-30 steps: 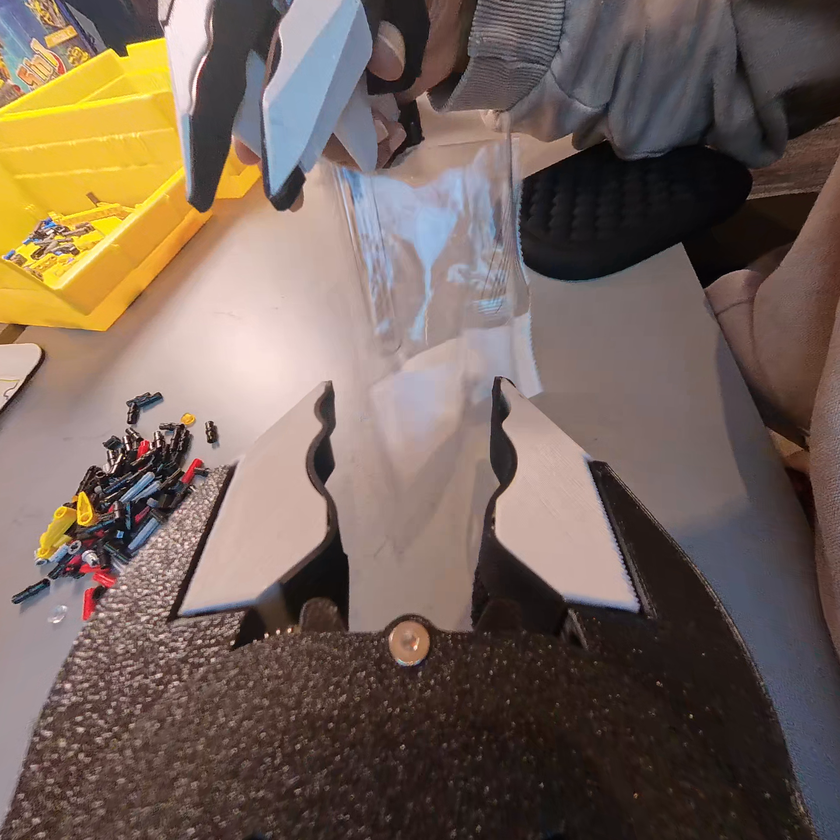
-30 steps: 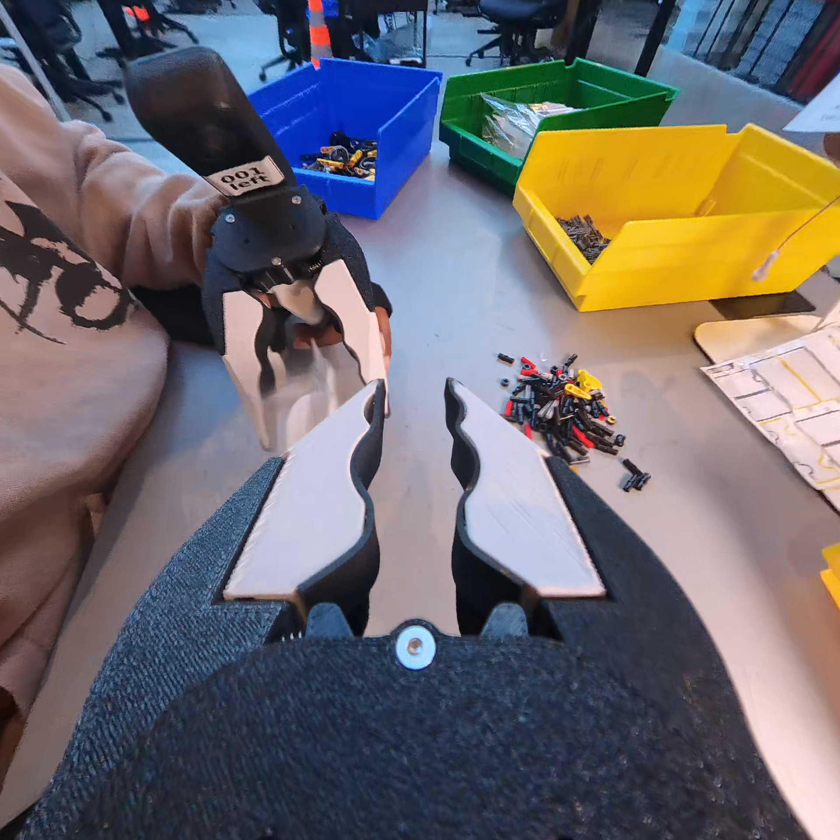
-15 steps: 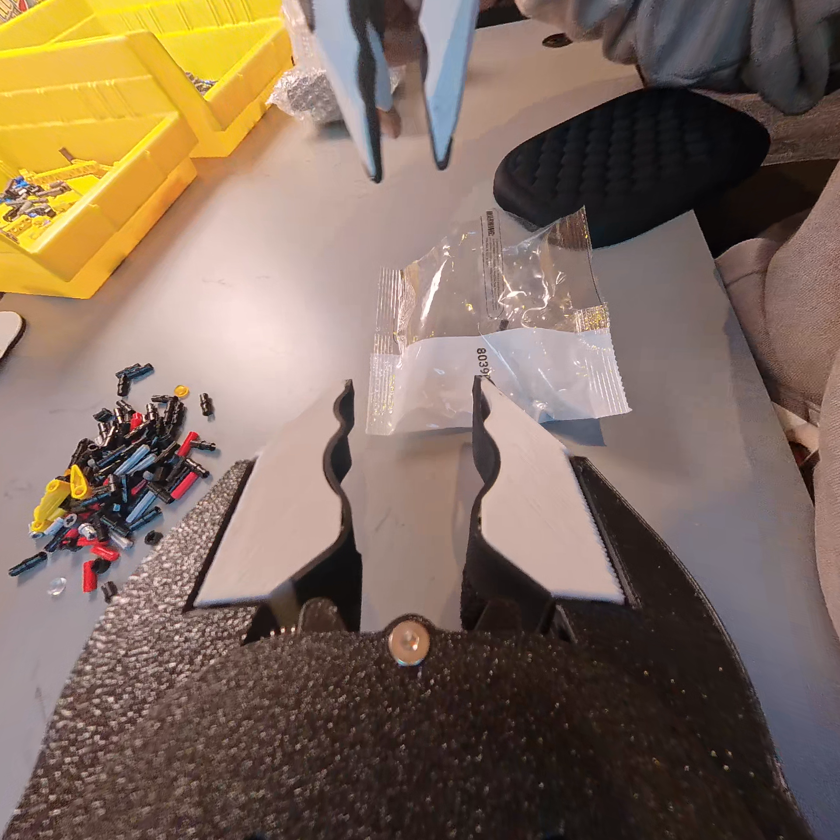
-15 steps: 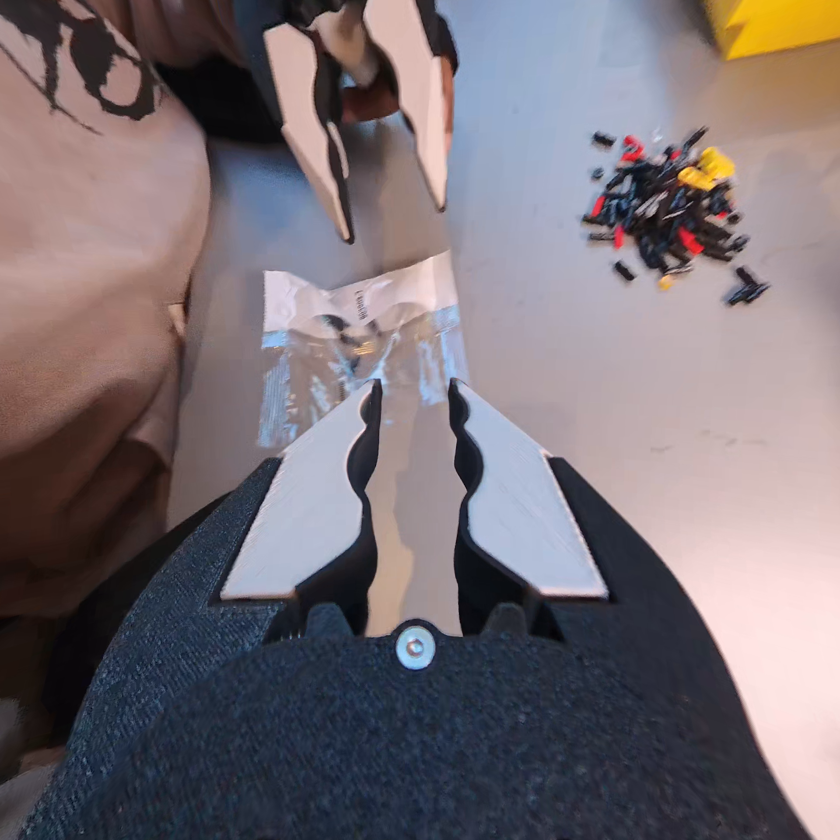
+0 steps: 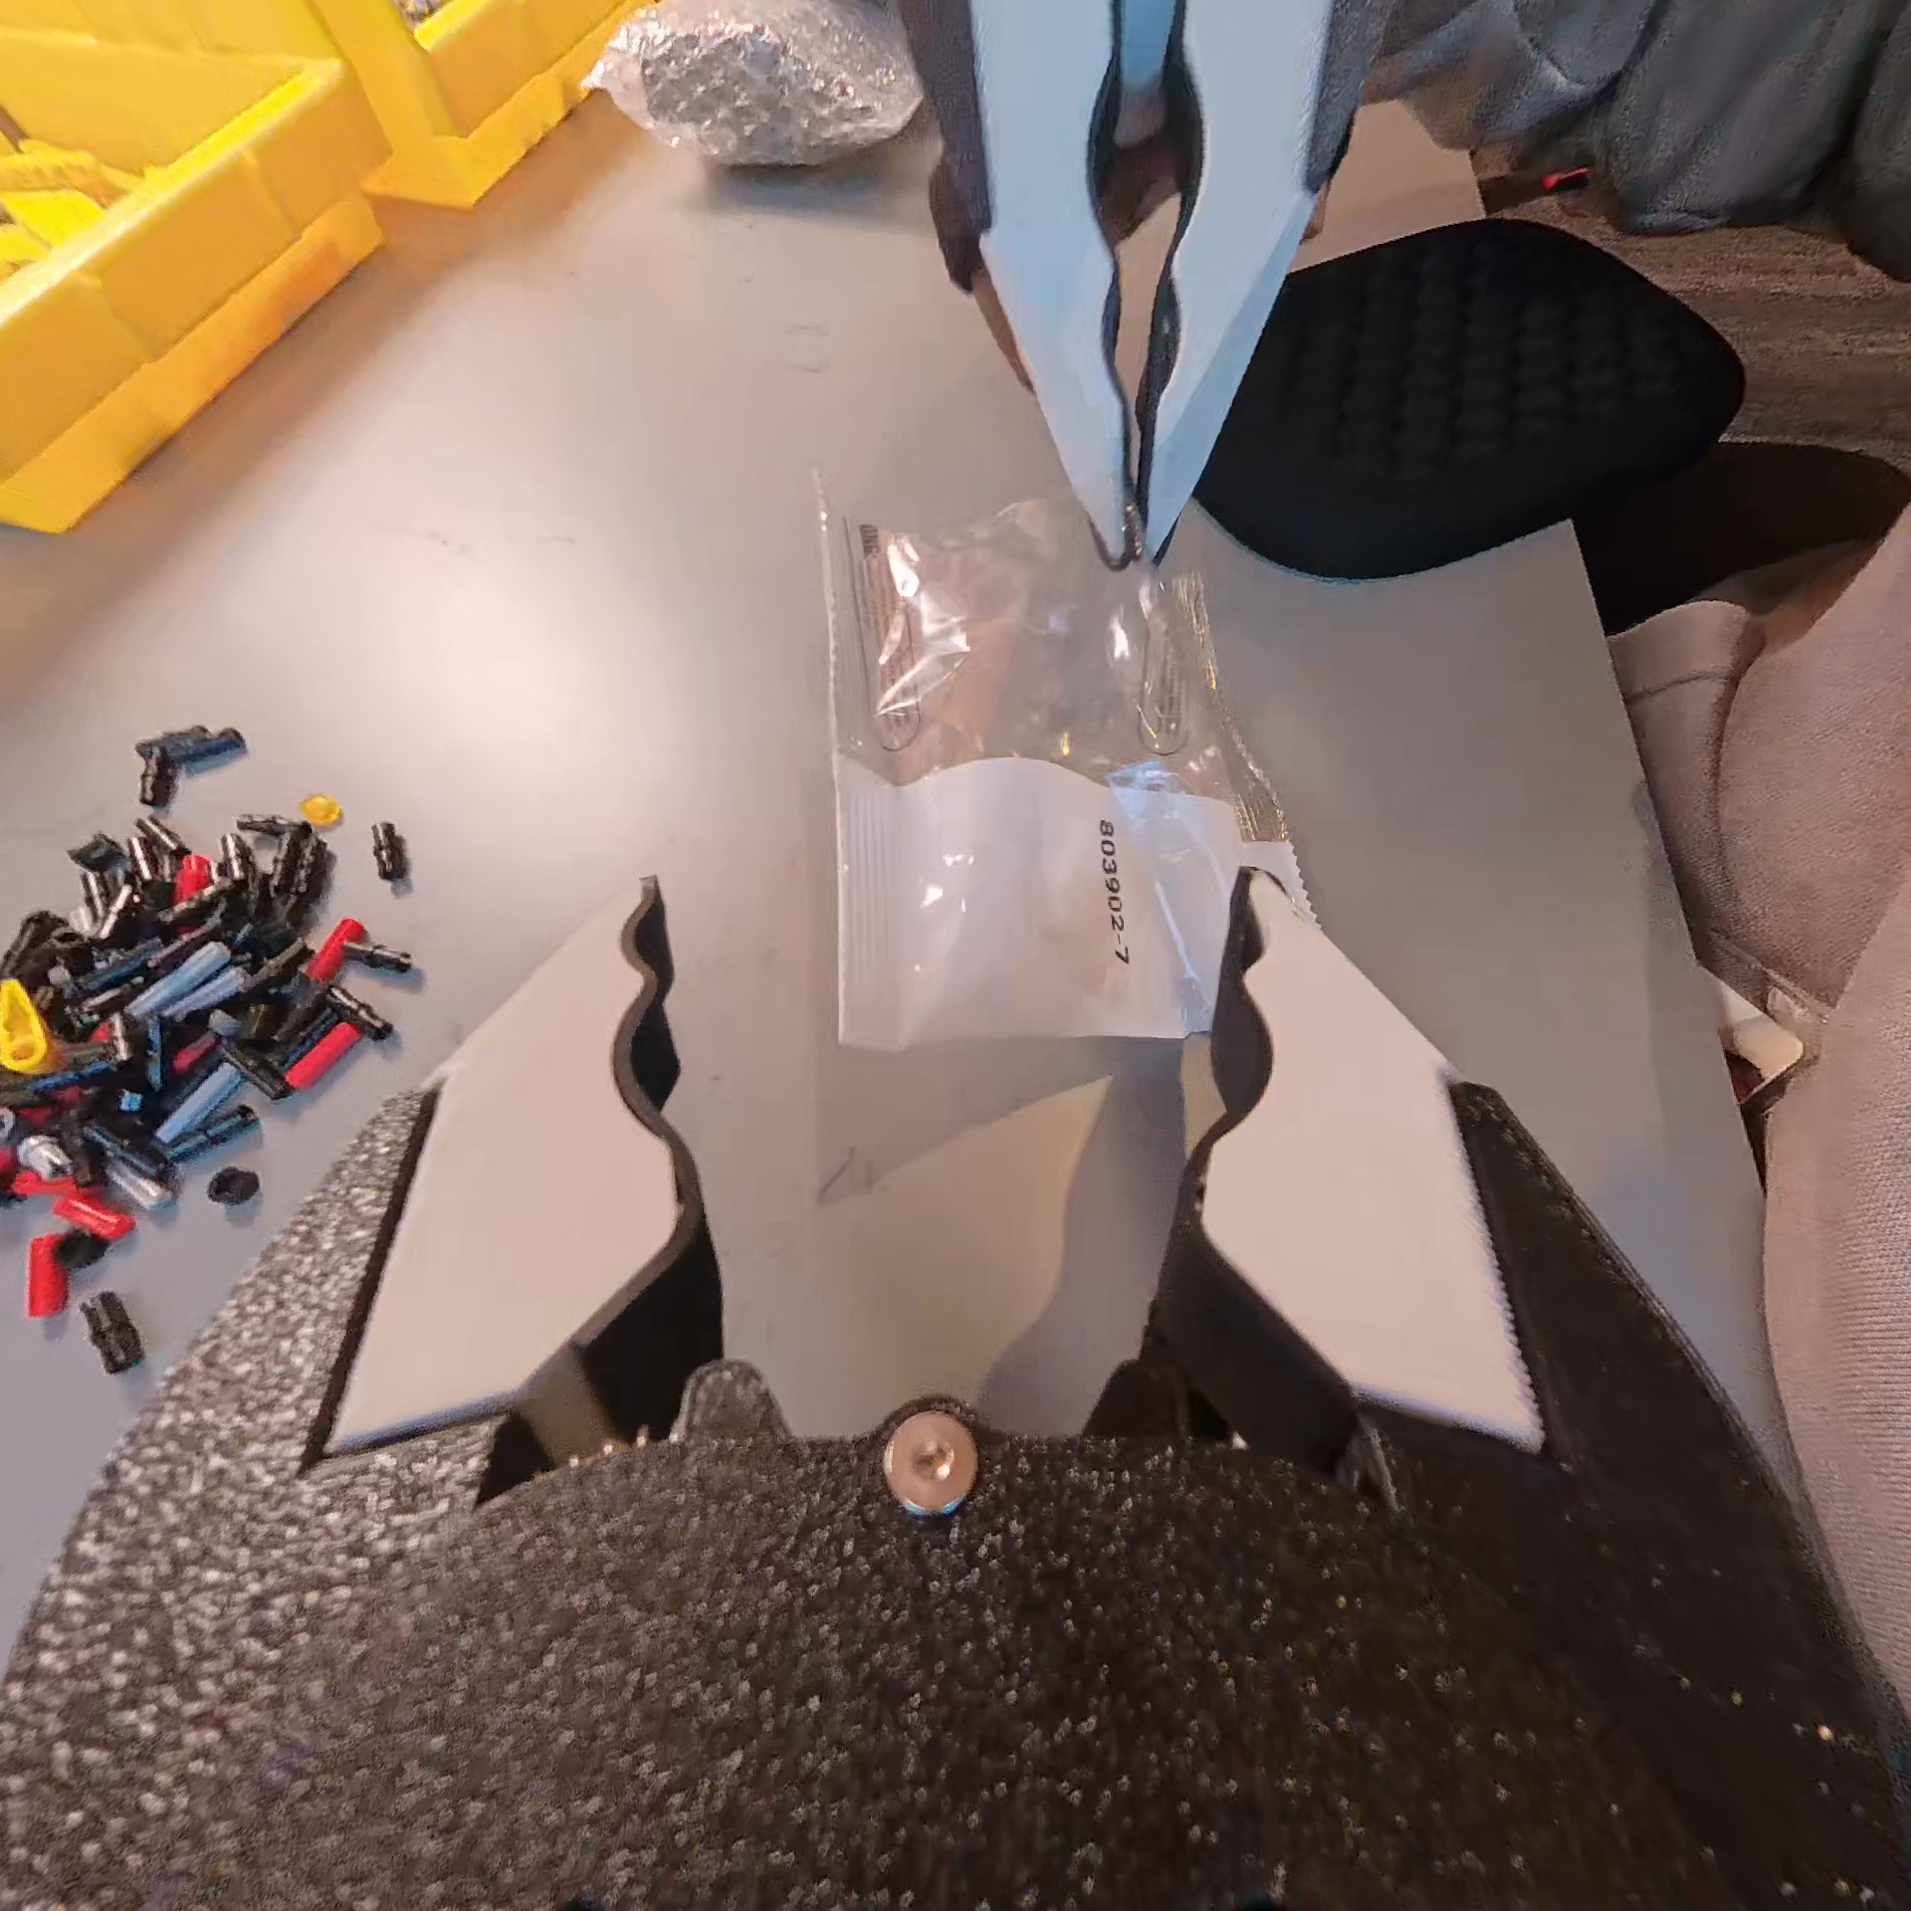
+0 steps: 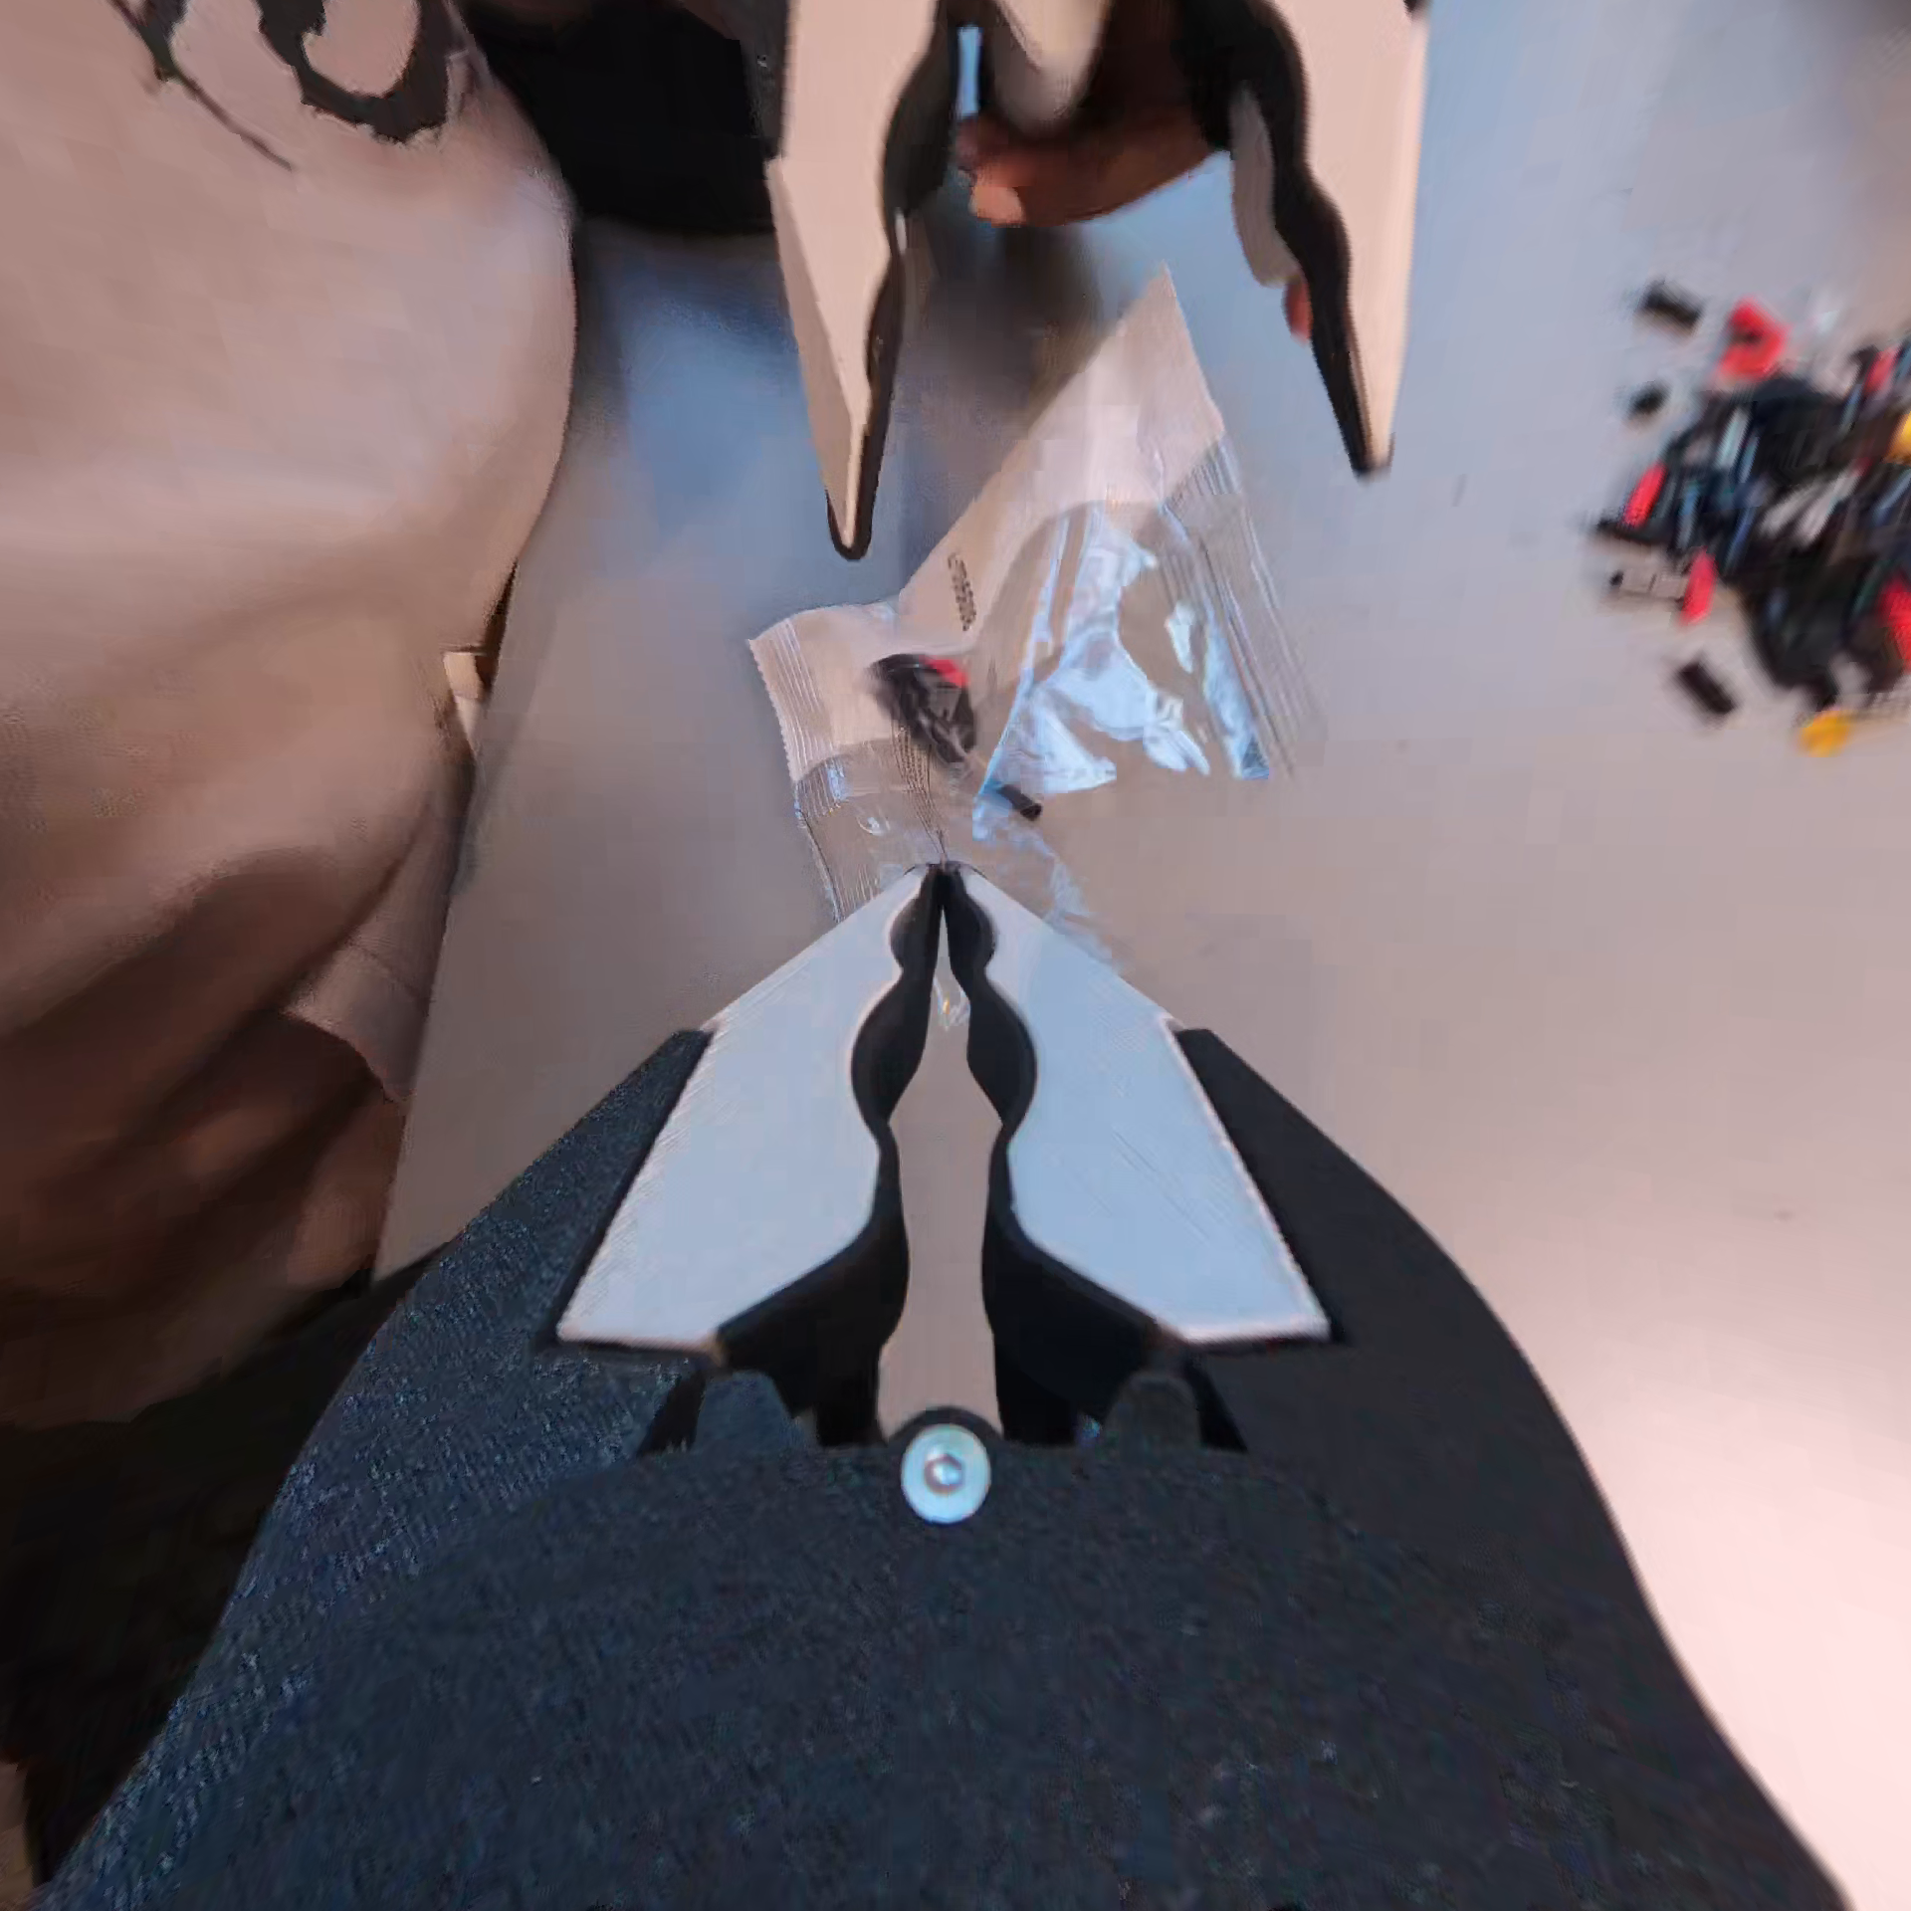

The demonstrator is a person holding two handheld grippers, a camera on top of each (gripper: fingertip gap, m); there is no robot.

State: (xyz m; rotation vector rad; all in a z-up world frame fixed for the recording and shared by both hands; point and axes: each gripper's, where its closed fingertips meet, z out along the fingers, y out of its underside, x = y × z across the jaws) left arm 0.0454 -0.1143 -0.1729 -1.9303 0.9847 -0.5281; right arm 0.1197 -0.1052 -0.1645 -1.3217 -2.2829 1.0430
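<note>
In the left wrist view your left gripper point(image 5: 946, 900) is hovering spread wide at the near end of the bag point(image 5: 1034, 807) on the table point(image 5: 579, 579), and in the right wrist view your right gripper point(image 6: 939, 874) is pinching the bag's near edge, parts point(image 6: 1789, 558) lying far right.

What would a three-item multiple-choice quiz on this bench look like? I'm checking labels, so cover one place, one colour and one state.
1. Seen from the left wrist view, the pile of small plastic pins lies where?
A. left of the plastic bag
B. inside the bag
C. right of the bag

2. What colour are the bins?
A. red
B. yellow
C. white

3. How is the right gripper?
A. wide open
B. out of view
C. shut on the bag

Answers: 1 A, the pile sits on the table left of the bag. 2 B, both are yellow. 3 C, its fingertips meet on the bag's clear edge, while the left gripper is open.
</note>
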